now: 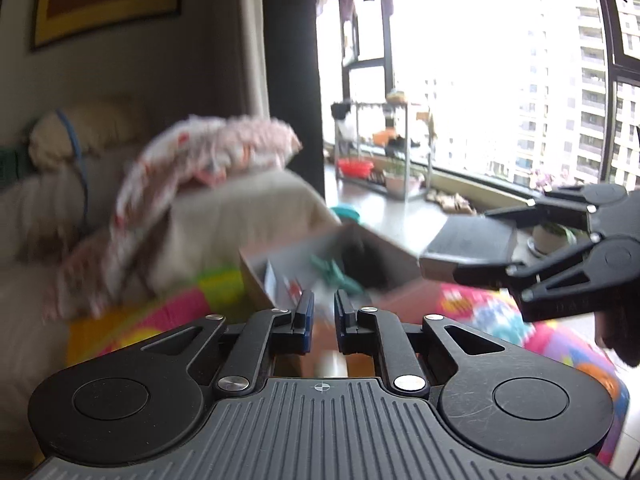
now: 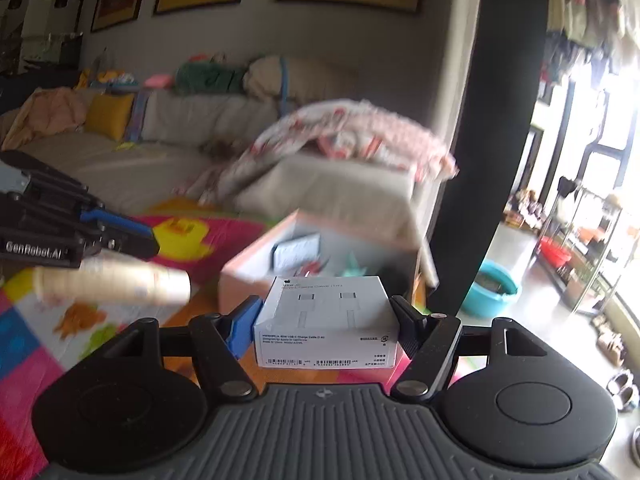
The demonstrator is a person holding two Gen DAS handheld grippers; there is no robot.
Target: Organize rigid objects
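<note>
Landmark is the cardboard box (image 2: 320,256), open-topped on the colourful play mat (image 2: 36,340), w/ a few items already inside. Going from the left: the left gripper (image 2: 132,236) sits left of the box and short of it, jaws nearly shut, a stack of pale paper cups (image 2: 112,282) lying sideways under its blue-padded fingers (image 2: 116,220); the grip point itself is blurred, so it reads as clamped on the stack's rim (judgement, not certain). Right of that, directly in front of the box's near wall, the right gripper (image 2: 326,316) has jaws about halfway open and pressed on both sides of a white cable box (image 2: 326,320). Both loads look airborne, so the step in hand is prob. carrying to the box. To do it well: keep the cable box level, clear the near wall before lowering, then set it into a free spot. Bring the cups in one at a time w/ the other load, not together, since the opening is crowded. The cable box is a flat white carton, printed label and barcodes facing the camera, edges crisp and undented.
</note>
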